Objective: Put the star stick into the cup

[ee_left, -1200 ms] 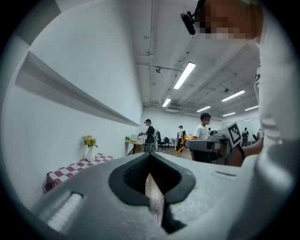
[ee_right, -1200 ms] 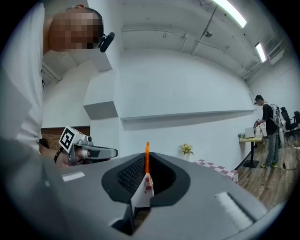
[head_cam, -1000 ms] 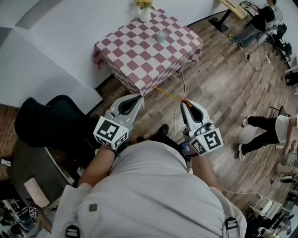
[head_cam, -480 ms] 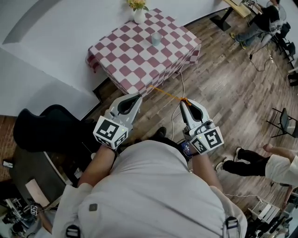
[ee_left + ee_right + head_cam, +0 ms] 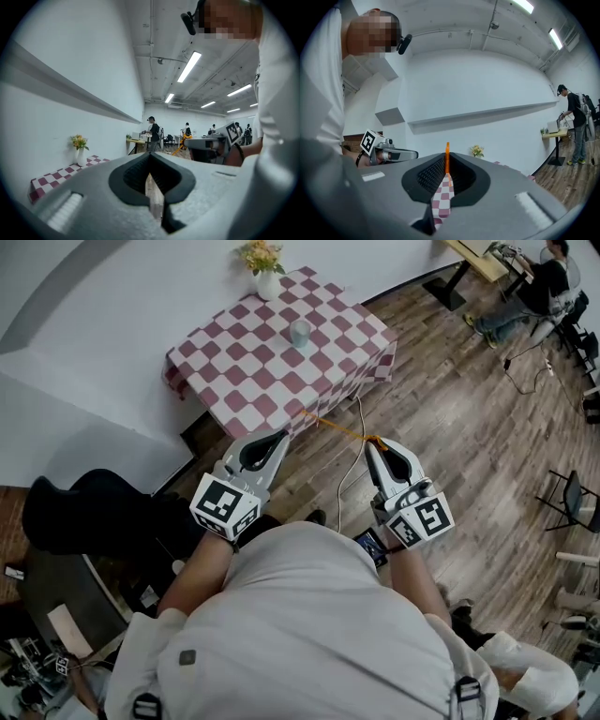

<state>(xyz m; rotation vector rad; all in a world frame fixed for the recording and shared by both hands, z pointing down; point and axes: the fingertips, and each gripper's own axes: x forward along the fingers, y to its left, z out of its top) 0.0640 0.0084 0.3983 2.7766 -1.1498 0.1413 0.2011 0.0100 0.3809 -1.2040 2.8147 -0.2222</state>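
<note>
Ahead of both grippers, well apart from them, is the table (image 5: 234, 381) with the red-and-white checked cloth. The cup (image 5: 300, 331) stands on it near the middle, beyond the right gripper's tip and a bit to its left.

The right gripper (image 5: 377, 444) has its jaws closed on the star stick (image 5: 342, 427). The thin orange shaft sticks out of the jaw tips, forward and toward the left gripper's side. The star end is too small to make out. In the right gripper view the orange shaft sits pinched in the slit between the pads.

The left gripper (image 5: 279, 435) has its jaws together with only a thin slit between them, and nothing is held.

Step, as I judge it: carry and approach, with the stick in hand and insertion not yet started. The next move calls for closing the gap to the table, bringing the right gripper over the cup, tipping the stick end down into the mouth, then opening the jaws.

A vase with flowers (image 5: 267, 282) stands at the table's far edge, beyond the cup and clear of the line to it. A white cable (image 5: 349, 465) runs on the wood floor between the grippers and the table, a possible trip point. A dark bulky seat (image 5: 84, 517) sits off the left gripper's outer side. A seated person (image 5: 544, 277) is far off to the right gripper's side, not in the way.
</note>
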